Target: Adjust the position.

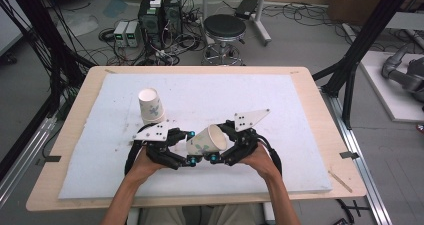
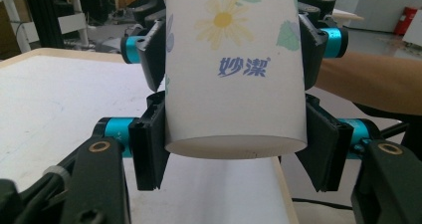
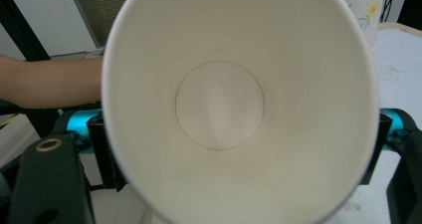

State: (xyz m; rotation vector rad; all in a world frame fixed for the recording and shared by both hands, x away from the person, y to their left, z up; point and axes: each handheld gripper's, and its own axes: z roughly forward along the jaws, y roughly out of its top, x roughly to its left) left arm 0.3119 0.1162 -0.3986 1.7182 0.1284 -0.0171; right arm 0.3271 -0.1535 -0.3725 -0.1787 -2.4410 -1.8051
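A white paper cup (image 1: 205,140) with a flower print lies on its side in the air above the white mat (image 1: 280,100), held between both grippers. My left gripper (image 1: 191,147) is shut on its narrow base end; in the left gripper view the pads (image 2: 149,149) press the cup (image 2: 234,84) on both sides just above its bottom. My right gripper (image 1: 219,143) is shut on the wider mouth end. In the right gripper view the cup's open mouth (image 3: 219,104) faces the camera, with the jaws against its two sides.
A short stack of the same paper cups (image 1: 151,106) stands on the mat behind the left gripper, and its side (image 3: 366,5) is at the top right of the right gripper view. The wooden table (image 1: 320,115) frames the mat. A stool (image 1: 225,27) and cables lie beyond.
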